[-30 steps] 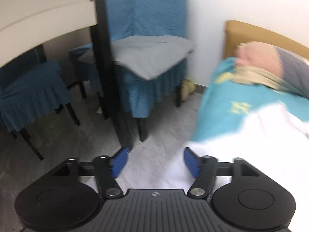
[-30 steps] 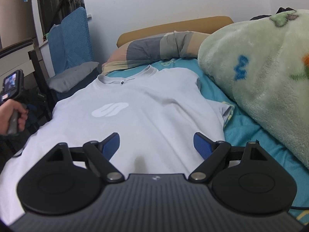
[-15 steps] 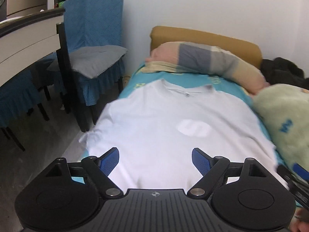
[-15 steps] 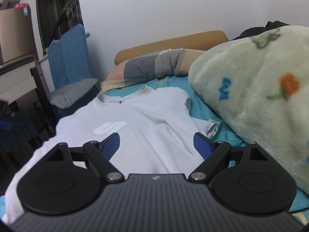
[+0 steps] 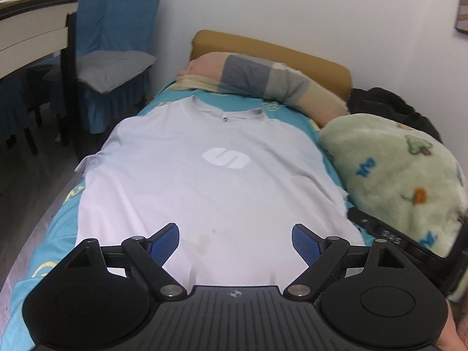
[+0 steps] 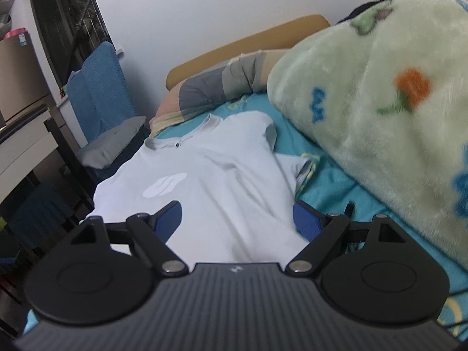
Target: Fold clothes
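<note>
The white T-shirt (image 5: 210, 181) is lying flat, front up, on the bed (image 5: 49, 242). The left tongs (image 5: 235, 244) and right tongs (image 6: 237, 219) are hovering released above its hem, grasping nothing.

Both black grippers have blue ribbed fingers (image 5: 163, 244), silver pivot screws (image 6: 172, 266), ridged bodies.

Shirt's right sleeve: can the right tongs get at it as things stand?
Probably yes. The right tongs are open over the shirt, and the sleeve lies flat on the teal sheet, clear of the green blanket.
</note>
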Motion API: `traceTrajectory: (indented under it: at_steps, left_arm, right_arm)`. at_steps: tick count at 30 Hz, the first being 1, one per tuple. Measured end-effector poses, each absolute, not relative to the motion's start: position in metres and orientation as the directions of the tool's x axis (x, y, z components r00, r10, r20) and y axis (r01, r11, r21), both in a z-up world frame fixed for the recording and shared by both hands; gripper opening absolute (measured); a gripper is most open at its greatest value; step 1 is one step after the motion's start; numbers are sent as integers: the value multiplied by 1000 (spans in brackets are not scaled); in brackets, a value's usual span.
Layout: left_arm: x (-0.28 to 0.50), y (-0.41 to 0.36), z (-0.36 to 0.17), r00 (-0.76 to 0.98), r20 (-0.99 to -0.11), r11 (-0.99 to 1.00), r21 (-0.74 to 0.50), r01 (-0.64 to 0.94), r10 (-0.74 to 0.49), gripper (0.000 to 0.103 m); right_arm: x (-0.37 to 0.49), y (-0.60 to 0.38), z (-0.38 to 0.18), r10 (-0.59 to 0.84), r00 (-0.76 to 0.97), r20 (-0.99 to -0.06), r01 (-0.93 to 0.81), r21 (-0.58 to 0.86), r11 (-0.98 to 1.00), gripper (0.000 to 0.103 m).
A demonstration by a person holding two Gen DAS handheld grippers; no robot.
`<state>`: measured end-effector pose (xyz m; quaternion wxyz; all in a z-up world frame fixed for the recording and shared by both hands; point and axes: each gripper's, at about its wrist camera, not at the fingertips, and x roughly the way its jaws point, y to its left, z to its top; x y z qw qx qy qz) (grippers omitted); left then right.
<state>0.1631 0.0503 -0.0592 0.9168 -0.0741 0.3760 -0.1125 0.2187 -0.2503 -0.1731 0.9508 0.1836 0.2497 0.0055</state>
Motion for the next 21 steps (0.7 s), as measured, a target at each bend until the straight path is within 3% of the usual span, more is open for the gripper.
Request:
traceTrajectory:
  at_steps: [1, 2, 13, 19, 20, 21]
  left_arm:
    - [168, 53, -61, 683, -676, 958, -241, 152, -278, 86]
    - [172, 56, -63, 673, -679, 953, -263, 153, -295, 86]
    - [214, 95, -99, 605, -686, 890, -448, 86, -404, 86]
    - [237, 110, -118, 590, -722, 900, -436, 18, -362, 86]
    - [239, 111, -120, 589, -724, 900, -436, 11, -358, 86]
    - [242, 112, -121, 588, -725, 899, -438, 7, -358, 85]
  right_arm:
    - [225, -252, -174, 97, 874, -475, 83, 344, 935, 84]
    - [232, -254, -176, 93, 873, -478, 85, 336, 938, 76]
    - [304, -277, -189, 39, 862, -506, 103, 249, 963, 76]
    - [358, -273, -221, 11, 768, -640, 105, 143, 984, 75]
    - [359, -273, -223, 12, 772, -635, 108, 150, 983, 69]
    - [357, -272, -222, 10, 784, -620, 112, 157, 981, 54]
